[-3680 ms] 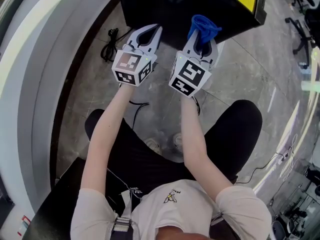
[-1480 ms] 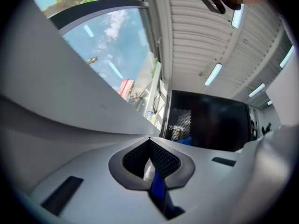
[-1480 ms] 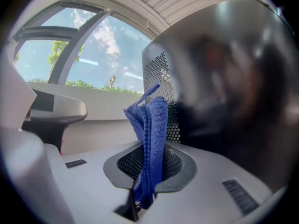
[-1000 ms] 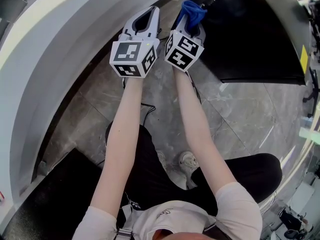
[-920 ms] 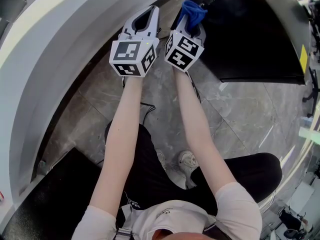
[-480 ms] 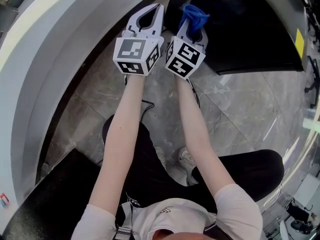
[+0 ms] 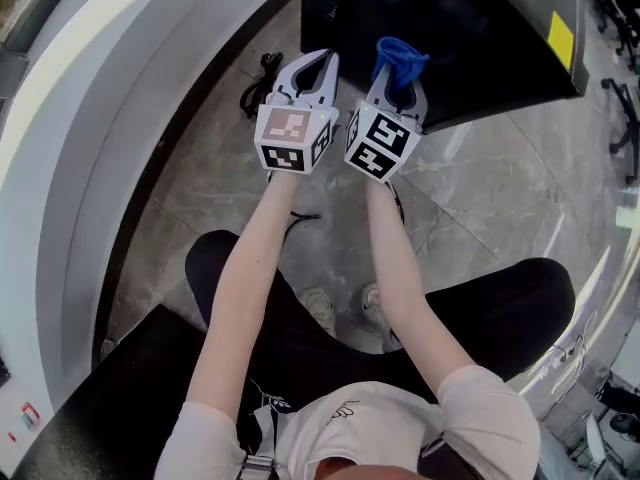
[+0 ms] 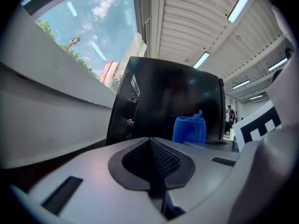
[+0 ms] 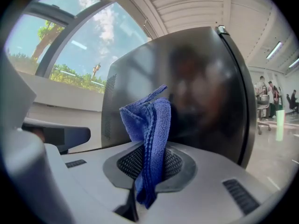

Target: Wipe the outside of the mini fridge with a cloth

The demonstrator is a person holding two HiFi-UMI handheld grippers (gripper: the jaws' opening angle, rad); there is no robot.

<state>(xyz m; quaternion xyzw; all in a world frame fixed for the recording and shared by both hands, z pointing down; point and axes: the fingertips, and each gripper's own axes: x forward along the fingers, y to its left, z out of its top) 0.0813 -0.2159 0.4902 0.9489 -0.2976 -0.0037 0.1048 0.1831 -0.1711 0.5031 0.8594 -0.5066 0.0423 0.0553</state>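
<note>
The black mini fridge [image 7: 440,28] stands on the floor ahead of me; its glossy side [image 9: 196,97] fills the right gripper view and its vented back panel [image 8: 128,101] shows in the left gripper view. My right gripper [image 7: 398,76] is shut on a blue cloth [image 7: 400,58] [image 9: 148,134], which sticks up from the jaws just short of the fridge's side. The same cloth [image 8: 189,129] appears to the right in the left gripper view. My left gripper [image 7: 312,68] is shut with nothing in it, beside the right one, near the fridge's rear corner.
A curved white wall [image 7: 110,98] runs along the left. A black cable [image 7: 262,76] lies coiled on the grey stone floor [image 7: 480,198] behind the fridge. A yellow label [image 7: 559,40] sits on the fridge's top. The person's legs and shoes [image 7: 340,308] are below.
Both grippers have drawn back and down in the view over the last second, staying side by side. The cloth remains clamped in the right gripper.
</note>
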